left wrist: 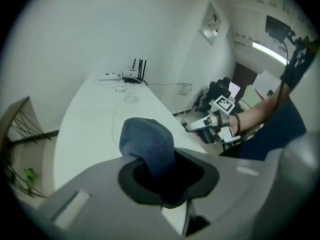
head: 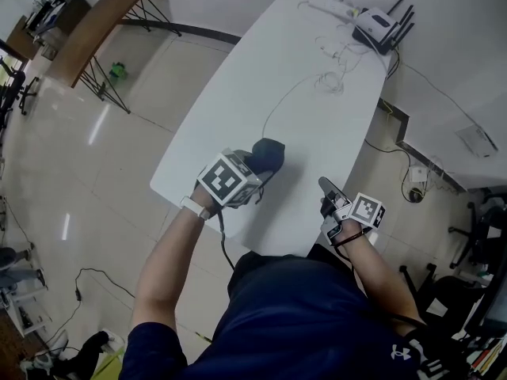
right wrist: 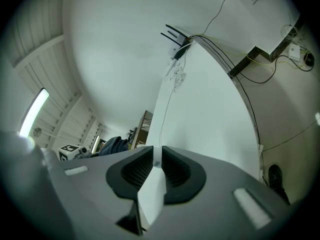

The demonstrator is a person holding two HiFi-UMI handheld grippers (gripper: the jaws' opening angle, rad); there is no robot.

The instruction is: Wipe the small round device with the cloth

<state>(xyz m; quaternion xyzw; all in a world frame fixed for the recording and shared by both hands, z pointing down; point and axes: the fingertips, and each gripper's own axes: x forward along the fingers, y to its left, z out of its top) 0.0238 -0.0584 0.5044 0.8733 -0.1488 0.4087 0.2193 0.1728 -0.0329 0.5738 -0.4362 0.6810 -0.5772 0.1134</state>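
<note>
Head view: the left tongs [head: 255, 169] clamp a dark blue cloth [head: 269, 153], which bunches just past their tips over the white surface [head: 317, 117]. The right tongs [head: 327, 187] are near, off to their right.

Left gripper view: the cloth is wedged between the jaws.

Right gripper view: the jaws are nearly together, with a small grey bit in the slit. I cannot tell whether it is the round device.

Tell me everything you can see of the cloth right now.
The cloth is dark blue, soft fabric, bunched into a rounded wad. The left gripper is shut on its lower part, and the rest bulges out past the jaws. It sits over the near left part of the white table; whether it touches the tabletop is unclear.
</note>
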